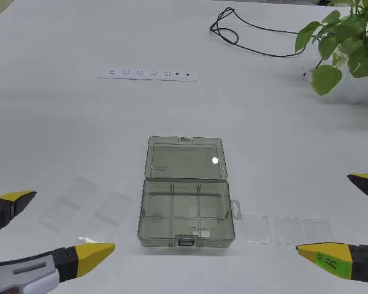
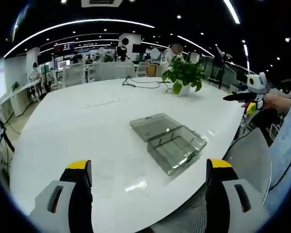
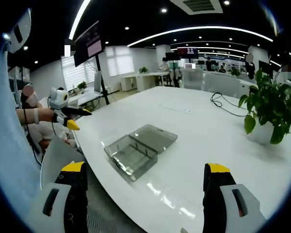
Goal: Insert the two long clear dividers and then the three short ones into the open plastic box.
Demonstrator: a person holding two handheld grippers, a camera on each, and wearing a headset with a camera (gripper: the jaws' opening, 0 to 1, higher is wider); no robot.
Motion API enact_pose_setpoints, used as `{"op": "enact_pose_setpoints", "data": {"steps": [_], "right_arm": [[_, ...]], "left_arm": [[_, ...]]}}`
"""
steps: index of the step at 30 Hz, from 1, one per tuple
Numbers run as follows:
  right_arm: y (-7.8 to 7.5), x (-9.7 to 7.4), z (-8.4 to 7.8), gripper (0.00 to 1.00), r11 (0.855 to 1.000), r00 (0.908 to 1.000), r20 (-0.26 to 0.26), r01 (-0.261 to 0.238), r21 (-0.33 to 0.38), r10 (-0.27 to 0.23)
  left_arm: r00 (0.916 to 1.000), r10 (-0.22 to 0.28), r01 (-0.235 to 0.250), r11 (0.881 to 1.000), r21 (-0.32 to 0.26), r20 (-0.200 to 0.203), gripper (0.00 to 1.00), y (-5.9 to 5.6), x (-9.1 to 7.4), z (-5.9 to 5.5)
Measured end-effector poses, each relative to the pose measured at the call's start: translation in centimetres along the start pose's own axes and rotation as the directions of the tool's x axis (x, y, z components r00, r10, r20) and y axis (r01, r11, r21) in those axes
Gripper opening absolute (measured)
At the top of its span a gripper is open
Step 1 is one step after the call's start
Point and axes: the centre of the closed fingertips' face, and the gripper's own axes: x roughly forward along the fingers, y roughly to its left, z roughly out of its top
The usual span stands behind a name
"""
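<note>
Evidently starting: holding left gripper (image 1: 73,220) and right gripper (image 1: 324,213) agape, empty, flanking the plastic box (image 1: 144,208); likely needing a long divider (image 1: 110,215) next.

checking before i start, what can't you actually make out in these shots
Long dividers, head view: clear on the white table, edges faint, count uncertain.
Short dividers, head view: same, borders between them unclear.
Box, every view: tint and glare hide whether inner lines are slots or seated dividers.
Power strip, head view: sockets too small.
</note>
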Motion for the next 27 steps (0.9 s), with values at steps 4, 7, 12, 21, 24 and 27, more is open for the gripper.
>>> {"op": "enact_pose_setpoints", "data": {"steps": [4, 7, 12, 21, 24, 27], "right_arm": [[0.0, 0.3, -0.3, 1.0, 1.0, 1.0, -0.008, -0.002, -0.003, 0.002], [-0.2, 0.3, -0.8, 1.0, 1.0, 0.9997, -0.024, -0.001, -0.002, 0.001], [-0.3, 0.2, -1.1, 1.0, 1.0, 0.9993, -0.037, 0.0, -0.007, 0.0], [-0.2, 0.3, -1.4, 1.0, 1.0, 0.9986, -0.052, -0.004, -0.014, 0.003], [-0.2, 0.5, -1.5, 1.0, 1.0, 0.9983, -0.057, -0.005, -0.017, 0.004], [-0.2, 0.7, -1.5, 1.0, 1.0, 0.9982, -0.059, -0.007, -0.018, 0.006]], "left_arm": [[1.0, 0.0, 0.0, 1.0, 0.004, 0.003, 1.0, 0.1, 0.0, 0.0], [1.0, 0.002, -0.002, 1.0, 0.001, 0.006, 1.0, 0.2, 0.0, 0.1], [0.9999, 0.004, -0.004, 1.0, 0.0, 0.013, 1.0, 0.1, 0.0, 0.2], [1.0, -0.006, 0.006, 1.0, 0.001, 0.0, 1.0, 0.1, 0.2, -0.1], [0.9999, -0.007, 0.007, 1.0, 0.002, -0.009, 1.0, 0.3, 0.3, -0.3], [0.9999, -0.008, 0.008, 1.0, -0.006, -0.015, 1.0, 0.4, 0.3, -0.6]]}}
